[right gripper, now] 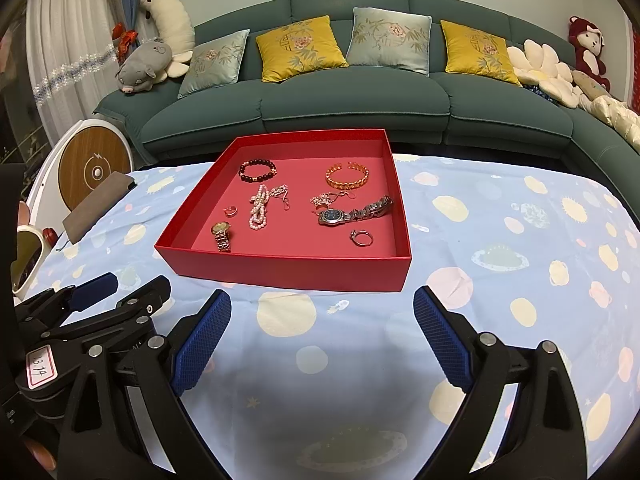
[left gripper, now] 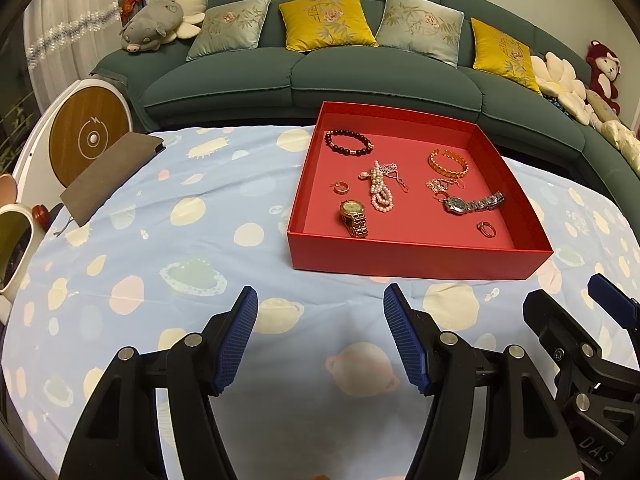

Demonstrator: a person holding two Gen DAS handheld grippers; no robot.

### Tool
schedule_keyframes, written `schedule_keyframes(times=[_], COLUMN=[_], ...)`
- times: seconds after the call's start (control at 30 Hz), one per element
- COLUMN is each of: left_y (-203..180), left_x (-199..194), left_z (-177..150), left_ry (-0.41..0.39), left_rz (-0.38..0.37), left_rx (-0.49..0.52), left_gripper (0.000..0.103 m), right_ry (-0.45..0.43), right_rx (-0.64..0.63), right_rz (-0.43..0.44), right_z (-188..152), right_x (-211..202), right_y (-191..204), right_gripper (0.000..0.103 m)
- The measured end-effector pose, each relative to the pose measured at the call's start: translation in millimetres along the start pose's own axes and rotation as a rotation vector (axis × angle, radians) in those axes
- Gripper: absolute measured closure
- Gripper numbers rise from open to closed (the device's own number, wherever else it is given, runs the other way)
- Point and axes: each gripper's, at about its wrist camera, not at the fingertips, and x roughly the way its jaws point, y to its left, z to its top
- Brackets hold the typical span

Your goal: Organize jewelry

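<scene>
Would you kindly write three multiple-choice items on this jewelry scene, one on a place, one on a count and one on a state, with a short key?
1. Where does the gold watch lie in the red tray?
A. Near front left corner
B. Far right corner
C. Outside, on the cloth

2. How many watches are in the tray?
A. One
B. Two
C. Four

3. How do the grippers stand?
A. Both open and empty
B. Left shut on a ring
C. Right shut on the bangle

Key:
1 A: it sits by the front wall on the left, nearest the left gripper.
2 B: the gold watch and a silver watch with a blue dial are the only two.
3 A: the left gripper and the right gripper hang over the cloth with jaws apart and nothing between them.
</scene>
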Motion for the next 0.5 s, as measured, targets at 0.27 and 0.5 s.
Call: schedule_keyframes(times=[0.27, 0.5], left_y=[0.1, 0.9], left_x=[-0.2, -0.4], left_z=[0.1, 0.5], left_ry=[-0.001, -0.003], left_rz=[0.001, 0.003], left_rx=[0.000, 0.000], left_gripper=[0.040, 0.040], right_ry=[-0.001, -0.001], right_rx=[-0.001, -0.001], right_rz=[-0.001, -0.001], right_z=[0.0, 0.1], right_x=[0.0, 0.0], right_y=[0.1, 0.1], right_gripper=[0.013, 0.013])
